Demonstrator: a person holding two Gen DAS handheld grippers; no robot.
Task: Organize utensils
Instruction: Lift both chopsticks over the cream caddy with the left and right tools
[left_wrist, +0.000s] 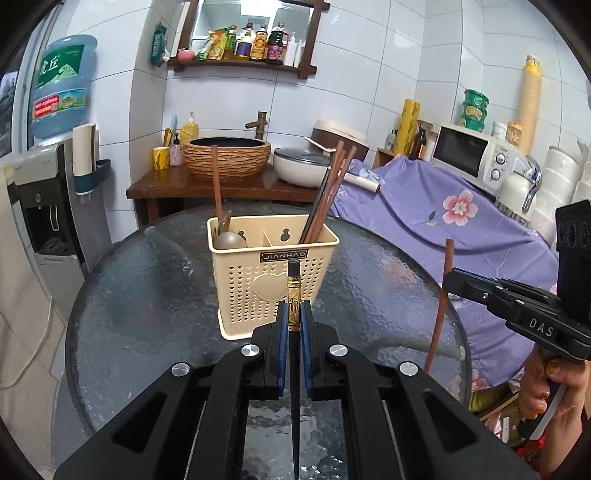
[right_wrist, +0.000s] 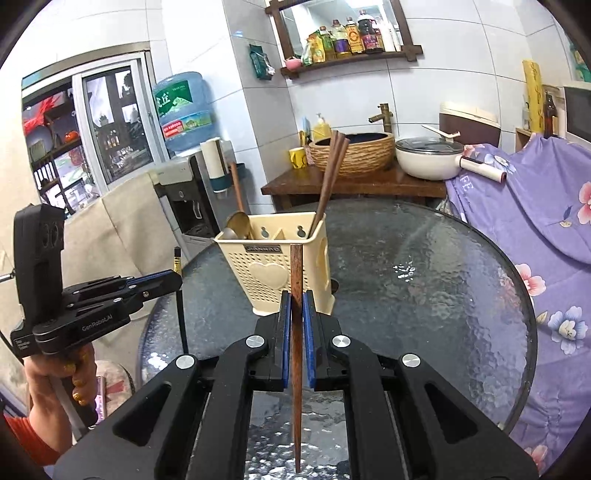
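Left gripper (left_wrist: 294, 317) fingers clamp a black chopstick (left_wrist: 294, 280); right gripper (right_wrist: 296, 306) fingers clamp a brown chopstick (right_wrist: 296, 273), frame centre, before the holder (left_wrist: 271, 258).

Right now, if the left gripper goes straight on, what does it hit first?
Most likely the perforated front wall of the cream utensil holder, dead ahead of the left gripper and its black chopstick; depth is unclear.

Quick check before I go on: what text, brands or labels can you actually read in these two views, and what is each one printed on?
"JIANHAO": plate on the cream utensil caddy.
"DAS": body of the right tongs.
"GenRobot.AI": body of the left tongs.
Water jug: large Chinese characters, small print too blurred to read.
Black chopstick: gold band markings unreadable.
Shelf bottles: labels too small.
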